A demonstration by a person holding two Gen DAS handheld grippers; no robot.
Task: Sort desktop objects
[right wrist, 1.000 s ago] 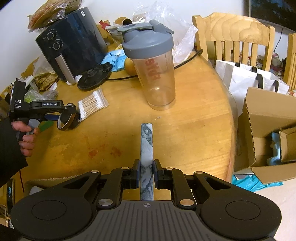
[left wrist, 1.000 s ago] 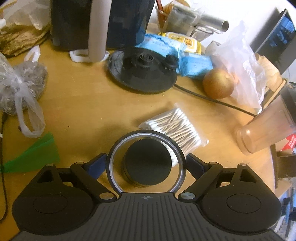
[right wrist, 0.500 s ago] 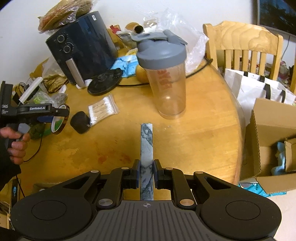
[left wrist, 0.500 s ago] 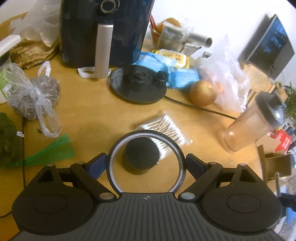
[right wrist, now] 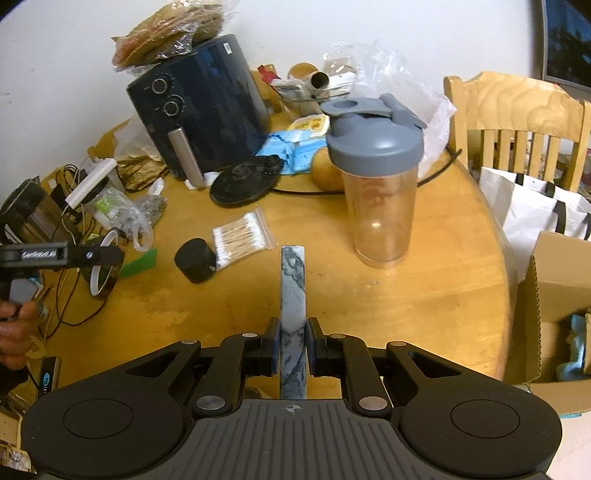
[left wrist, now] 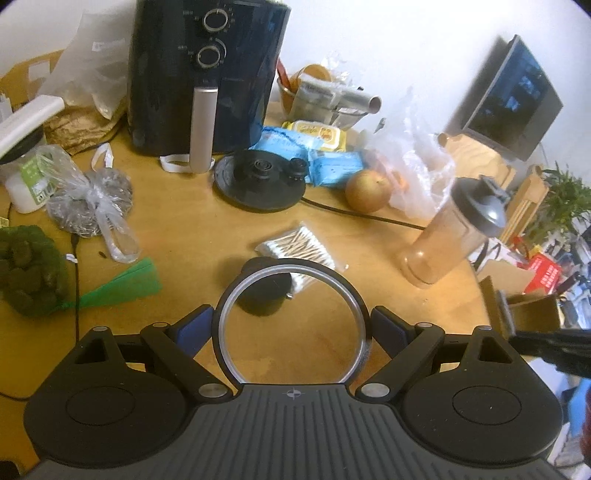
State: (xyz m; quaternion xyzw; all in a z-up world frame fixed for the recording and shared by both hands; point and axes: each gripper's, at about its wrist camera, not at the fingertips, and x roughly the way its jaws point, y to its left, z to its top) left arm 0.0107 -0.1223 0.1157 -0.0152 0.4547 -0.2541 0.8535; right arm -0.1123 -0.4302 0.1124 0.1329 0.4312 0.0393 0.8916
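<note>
your right gripper (right wrist: 291,345): clamped on the marbled flat bar (right wrist: 293,295), raised above the table (right wrist: 406,295). your left gripper (left wrist: 291,328): pads pressing a tape ring (left wrist: 291,321), held aloft. beyond it: black puck (right wrist: 195,260), touching the cotton swab bag (right wrist: 243,236); then shaker bottle (right wrist: 376,177).

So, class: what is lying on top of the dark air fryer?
A clear plastic bag of flat breads lies on the air fryer, overhanging its top. How many breads are inside, and the lid under the bag, cannot be seen.

cotton swabs (right wrist: 243,236) beside jar (right wrist: 195,260), shaker bottle (right wrist: 376,177) right
</note>
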